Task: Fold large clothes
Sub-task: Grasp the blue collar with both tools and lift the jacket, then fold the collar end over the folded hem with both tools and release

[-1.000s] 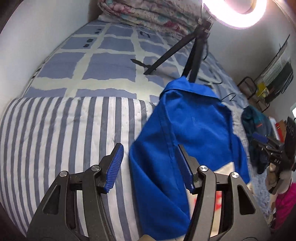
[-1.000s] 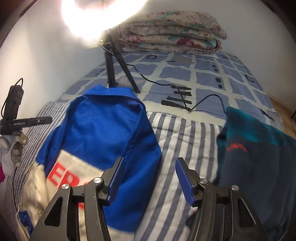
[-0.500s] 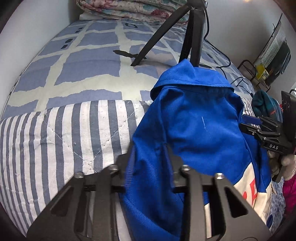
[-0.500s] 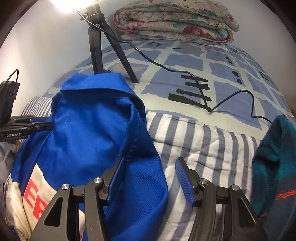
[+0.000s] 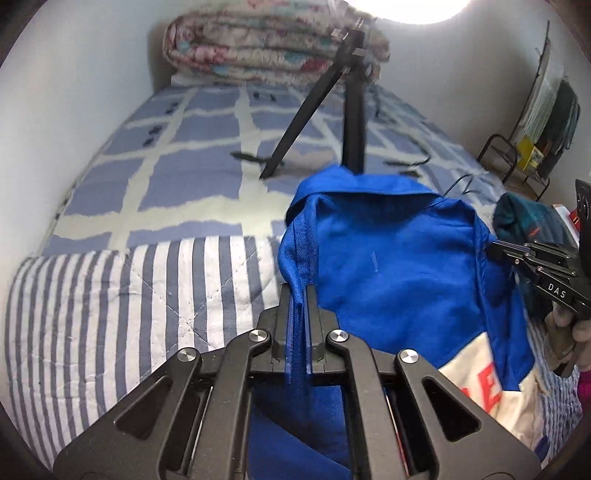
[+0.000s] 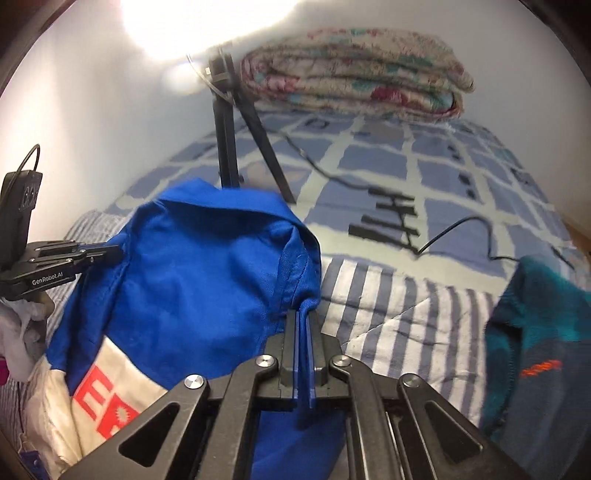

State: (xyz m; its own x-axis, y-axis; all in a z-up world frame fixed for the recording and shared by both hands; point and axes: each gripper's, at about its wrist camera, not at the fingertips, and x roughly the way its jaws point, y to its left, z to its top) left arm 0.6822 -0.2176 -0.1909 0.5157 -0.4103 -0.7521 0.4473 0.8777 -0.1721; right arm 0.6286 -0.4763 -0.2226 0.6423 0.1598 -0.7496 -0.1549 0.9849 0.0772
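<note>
While the left gripper [image 5: 297, 295] pinches one side seam of the blue jacket [image 5: 388, 266] tight, the right gripper [image 6: 303, 321] pinches the other side. The jacket hangs between them over the striped blanket [image 5: 129, 295], near a black tripod [image 5: 351, 122].

Ring light [image 5: 406, 9] glares overhead; fisheye edges dark, slightly blurred.

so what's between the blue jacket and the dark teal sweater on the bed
Bare blue-and-white striped quilt only, in the right wrist view, separates the blue cloth jacket from the dark teal knit sweater.
</note>
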